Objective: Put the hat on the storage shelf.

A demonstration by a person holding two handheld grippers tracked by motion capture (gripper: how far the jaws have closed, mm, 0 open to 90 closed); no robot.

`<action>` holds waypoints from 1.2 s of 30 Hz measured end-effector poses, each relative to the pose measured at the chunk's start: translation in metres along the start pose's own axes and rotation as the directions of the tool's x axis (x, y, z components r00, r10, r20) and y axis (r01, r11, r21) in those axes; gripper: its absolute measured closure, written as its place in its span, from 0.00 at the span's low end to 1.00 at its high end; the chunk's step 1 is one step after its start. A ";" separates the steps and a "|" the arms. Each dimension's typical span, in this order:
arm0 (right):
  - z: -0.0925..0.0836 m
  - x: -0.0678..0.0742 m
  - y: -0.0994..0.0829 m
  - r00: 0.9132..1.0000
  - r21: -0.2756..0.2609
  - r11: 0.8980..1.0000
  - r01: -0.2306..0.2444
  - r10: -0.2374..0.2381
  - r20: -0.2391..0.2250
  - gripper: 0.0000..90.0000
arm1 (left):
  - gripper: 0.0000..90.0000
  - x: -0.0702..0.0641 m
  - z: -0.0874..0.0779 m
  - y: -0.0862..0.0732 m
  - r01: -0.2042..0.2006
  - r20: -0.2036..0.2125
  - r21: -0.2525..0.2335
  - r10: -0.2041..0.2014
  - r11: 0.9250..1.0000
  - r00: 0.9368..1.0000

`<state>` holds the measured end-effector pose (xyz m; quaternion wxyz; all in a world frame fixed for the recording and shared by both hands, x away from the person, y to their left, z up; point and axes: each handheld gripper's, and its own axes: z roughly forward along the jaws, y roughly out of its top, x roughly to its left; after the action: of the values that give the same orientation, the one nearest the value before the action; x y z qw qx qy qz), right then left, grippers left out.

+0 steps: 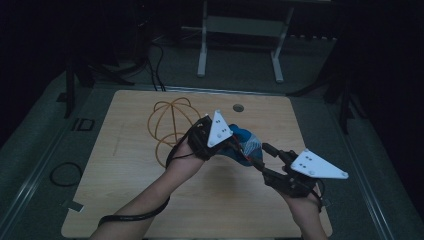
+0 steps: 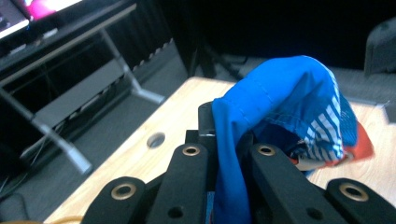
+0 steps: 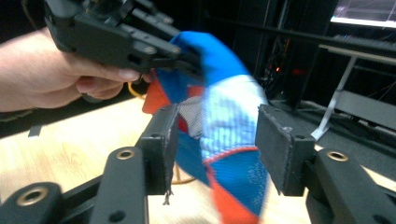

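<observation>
A blue cloth item (image 1: 246, 144) with white-striped and orange panels hangs above the middle of the wooden table (image 1: 125, 175). My left gripper (image 1: 227, 143) is shut on its blue edge; in the left gripper view the fabric (image 2: 285, 93) is pinched between the black jaws (image 2: 229, 154) and bulges beyond them. My right gripper (image 1: 261, 157) comes in from the right and stands open. In the right gripper view its pads (image 3: 275, 144) sit on either side of the hanging cloth (image 3: 229, 116) without closing on it. The left gripper (image 3: 187, 60) grips the cloth's top there.
A yellow wire frame (image 1: 172, 122) lies on the table behind the left hand. A round hole (image 1: 238, 107) is near the table's far edge. A metal stand (image 1: 240, 30) sits on the floor beyond, and a cable loop (image 1: 65, 174) lies on the floor at left.
</observation>
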<state>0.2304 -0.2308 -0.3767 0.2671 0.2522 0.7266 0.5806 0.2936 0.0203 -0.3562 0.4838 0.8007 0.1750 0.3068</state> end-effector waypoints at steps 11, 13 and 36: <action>-0.019 -0.018 -0.004 0.999 0.014 1.000 -0.022 0.022 -0.031 0.57 | 0.99 0.006 -0.023 -0.009 -0.092 0.136 -0.117 0.108 0.989 0.985; -0.016 -0.015 -0.007 0.998 0.024 0.999 -0.025 0.026 -0.052 0.58 | 0.99 0.007 -0.026 -0.012 -0.105 0.164 -0.131 0.126 0.986 0.978; 0.000 0.017 -0.005 0.979 0.009 1.000 0.019 -0.017 -0.204 0.67 | 0.99 0.030 -0.042 -0.037 0.134 0.444 -0.437 0.084 0.889 0.892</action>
<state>0.2177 -0.2197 -0.3830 0.1950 0.1861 0.7556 0.5970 0.2887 0.0834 -0.3650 0.6894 0.7109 -0.0085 0.1388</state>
